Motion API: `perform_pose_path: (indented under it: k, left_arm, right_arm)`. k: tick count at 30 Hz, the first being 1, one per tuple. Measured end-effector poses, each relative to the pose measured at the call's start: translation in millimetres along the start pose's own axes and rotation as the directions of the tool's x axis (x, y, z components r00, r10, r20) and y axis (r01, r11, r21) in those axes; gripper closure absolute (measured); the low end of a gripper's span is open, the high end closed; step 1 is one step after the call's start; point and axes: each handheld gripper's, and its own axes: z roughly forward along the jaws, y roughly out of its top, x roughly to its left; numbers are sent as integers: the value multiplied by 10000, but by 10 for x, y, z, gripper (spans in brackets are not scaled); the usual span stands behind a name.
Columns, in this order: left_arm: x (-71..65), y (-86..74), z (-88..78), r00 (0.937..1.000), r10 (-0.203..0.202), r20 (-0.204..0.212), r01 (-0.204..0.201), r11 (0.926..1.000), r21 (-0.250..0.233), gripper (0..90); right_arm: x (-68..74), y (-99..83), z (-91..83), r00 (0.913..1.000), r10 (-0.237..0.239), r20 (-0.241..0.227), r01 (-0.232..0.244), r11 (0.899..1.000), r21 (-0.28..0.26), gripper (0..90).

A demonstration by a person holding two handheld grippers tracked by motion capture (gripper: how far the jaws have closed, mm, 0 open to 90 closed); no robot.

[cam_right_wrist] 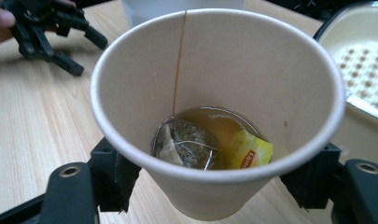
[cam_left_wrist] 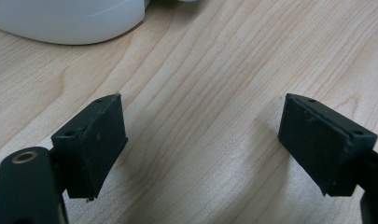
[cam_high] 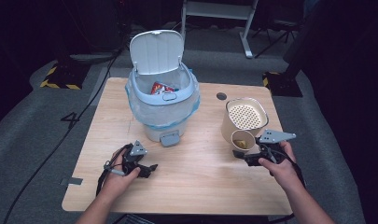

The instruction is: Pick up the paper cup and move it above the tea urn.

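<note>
Dark room all around, and we look down on a pale wooden table [cam_high: 186, 172] sitting on grey carpet. At its far side stands the bin [cam_high: 162, 100], lid flipped up, a clear liner folded over the rim and a red wrapper lying inside. Over to the right we see a beige pot [cam_high: 245, 117] with a perforated insert on top.

Now the action: our right gripper [cam_high: 246, 156] has its jaws clamped on a paper cup [cam_high: 243, 140], one pad on each side of the wall, as the right gripper view shows. We hold the cup just in front of the pot, tipped a little toward us. Inside it we spot a shallow pool of brown tea, a soaked tea bag [cam_right_wrist: 189, 142] and its yellow tag [cam_right_wrist: 249, 151], with a brown drip line running down the inner wall.

Our left gripper [cam_high: 149, 169] rests low on the table in front of the bin, jaws spread wide, nothing but bare wood between the pads [cam_left_wrist: 100, 140]. The two grippers are well apart.
</note>
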Motion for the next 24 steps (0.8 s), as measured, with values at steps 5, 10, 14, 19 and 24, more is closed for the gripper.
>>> perform_pose_path:
  k: [5,10,14,19,24]
  left_arm:
    - [3,2,3,10000,-20,27,20,10000,2,151]
    - [1,1,4,10000,-22,-6,22,10000,-20,151]
    - [3,2,2,10000,-20,10,20,10000,6,152]
    - [2,1,3,10000,-62,-19,62,10000,-19,152]
    - [4,3,4,9999,-136,-47,136,9999,-10,152]
  right_arm:
    - [-22,68,-46,9998,101,-145,-102,9999,-119,300]
    - [-32,193,-117,10000,-40,-75,37,9993,-359,300]
    - [-74,335,-192,9999,15,-102,-21,9985,-545,300]
    - [-107,453,-256,10000,-46,33,49,9977,-674,299]
    - [-210,646,-357,9998,-111,141,124,9956,-928,299]
